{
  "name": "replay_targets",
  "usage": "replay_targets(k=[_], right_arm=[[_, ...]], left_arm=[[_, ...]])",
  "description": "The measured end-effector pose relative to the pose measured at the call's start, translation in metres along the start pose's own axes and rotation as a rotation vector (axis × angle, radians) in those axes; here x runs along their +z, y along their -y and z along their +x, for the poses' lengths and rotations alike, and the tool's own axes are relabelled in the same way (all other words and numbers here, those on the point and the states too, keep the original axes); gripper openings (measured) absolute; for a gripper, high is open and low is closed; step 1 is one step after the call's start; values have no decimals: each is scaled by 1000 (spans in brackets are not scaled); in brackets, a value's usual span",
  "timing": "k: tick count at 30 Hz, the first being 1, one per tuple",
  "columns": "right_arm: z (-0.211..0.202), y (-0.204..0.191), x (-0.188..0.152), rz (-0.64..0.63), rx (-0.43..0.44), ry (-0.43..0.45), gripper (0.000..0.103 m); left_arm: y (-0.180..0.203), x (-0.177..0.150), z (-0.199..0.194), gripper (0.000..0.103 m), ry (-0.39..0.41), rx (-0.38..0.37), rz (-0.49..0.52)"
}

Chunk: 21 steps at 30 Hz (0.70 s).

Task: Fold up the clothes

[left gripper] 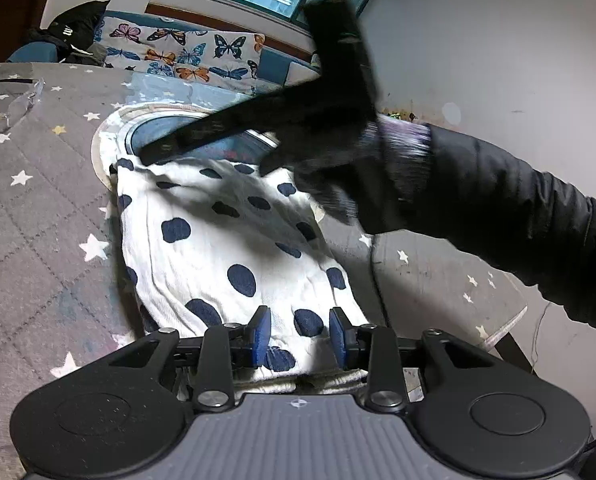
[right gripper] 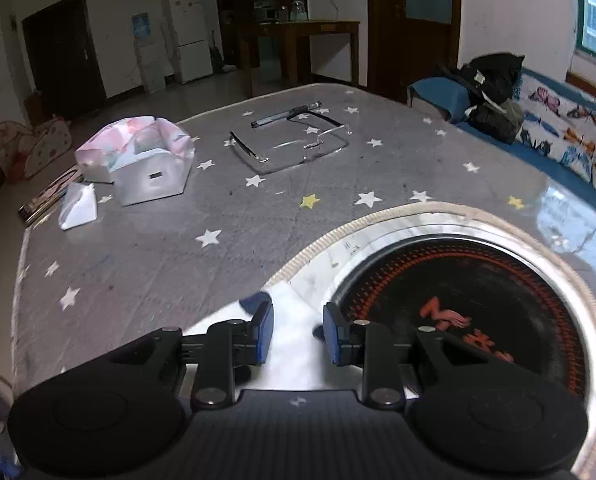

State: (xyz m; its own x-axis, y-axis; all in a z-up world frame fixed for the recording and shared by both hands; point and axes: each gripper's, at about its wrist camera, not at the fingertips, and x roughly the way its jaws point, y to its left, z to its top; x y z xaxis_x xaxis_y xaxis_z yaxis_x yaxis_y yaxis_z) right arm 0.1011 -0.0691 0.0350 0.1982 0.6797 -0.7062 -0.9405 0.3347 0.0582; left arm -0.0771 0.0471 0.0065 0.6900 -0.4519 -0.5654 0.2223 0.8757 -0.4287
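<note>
A white cloth with dark blue spots (left gripper: 218,248) lies folded on the grey star-patterned table cover (left gripper: 38,208). My left gripper (left gripper: 300,334) is open just above the cloth's near edge, holding nothing. My right gripper shows blurred in the left wrist view (left gripper: 202,140), over the cloth's far edge, held by a gloved hand. In the right wrist view my right gripper (right gripper: 298,334) is open, with a corner of the spotted cloth (right gripper: 294,312) lying between and below its blue pads.
A round induction hob (right gripper: 458,312) is set in the table, partly under the cloth's far end. Clear glasses (right gripper: 294,144), a pen (right gripper: 286,114) and a pink-white box (right gripper: 138,160) lie further off. A butterfly-print sofa (left gripper: 178,56) stands behind.
</note>
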Motion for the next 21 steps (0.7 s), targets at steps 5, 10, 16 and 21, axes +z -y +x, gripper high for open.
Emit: replay_targets(k=[5, 10, 16, 21], right_arm=[[-28, -7, -18, -34, 18, -10, 27], [-44, -23, -39, -58, 63, -19, 27], [-60, -46, -62, -109, 81, -21, 28], [-71, -50, -77, -109, 79, -23, 28]], left_arm=[[2, 10, -10, 39, 52, 15, 21], [-7, 23, -17, 39, 99, 67, 10], [-24, 41, -10, 37, 143, 102, -49], [-35, 44, 5, 32, 126, 119, -72]])
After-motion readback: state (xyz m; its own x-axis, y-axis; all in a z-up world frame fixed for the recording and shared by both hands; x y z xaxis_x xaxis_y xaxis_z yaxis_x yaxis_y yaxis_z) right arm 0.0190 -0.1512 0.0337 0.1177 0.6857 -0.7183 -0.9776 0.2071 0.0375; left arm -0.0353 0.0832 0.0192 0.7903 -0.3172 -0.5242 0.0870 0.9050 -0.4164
